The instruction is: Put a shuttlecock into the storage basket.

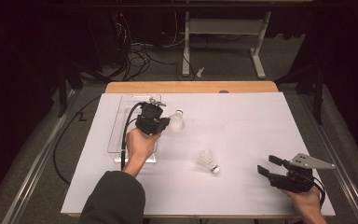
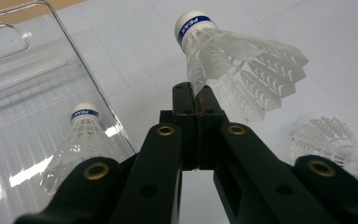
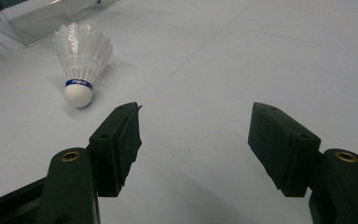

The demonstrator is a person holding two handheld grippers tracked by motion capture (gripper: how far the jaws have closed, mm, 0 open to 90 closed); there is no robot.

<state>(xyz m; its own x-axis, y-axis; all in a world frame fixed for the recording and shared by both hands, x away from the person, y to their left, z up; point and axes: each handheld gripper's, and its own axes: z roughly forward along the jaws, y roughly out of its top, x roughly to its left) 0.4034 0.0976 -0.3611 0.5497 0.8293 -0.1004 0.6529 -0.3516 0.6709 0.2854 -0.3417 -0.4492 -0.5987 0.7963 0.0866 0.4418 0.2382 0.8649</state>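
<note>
- While lying near the desk's (image 1: 242,196) left edge, the clear tray (image 1: 121,122) is holding one shuttlecock (image 2: 77,144).
- The left gripper (image 1: 166,122) is pinching a second shuttlecock (image 2: 235,65) by its feathers, just beside the tray's right rim.
- A third shuttlecock (image 1: 209,161) is lying mid-desk.
- The right gripper (image 1: 266,165) is resting near the right front corner, jaws spread wide, grasping nothing.

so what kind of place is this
Probably a lab or workshop recording station: a table under white sheet, loose cables on the carpet behind, and hand-held grippers, left and right, working with shuttlecocks.
</note>
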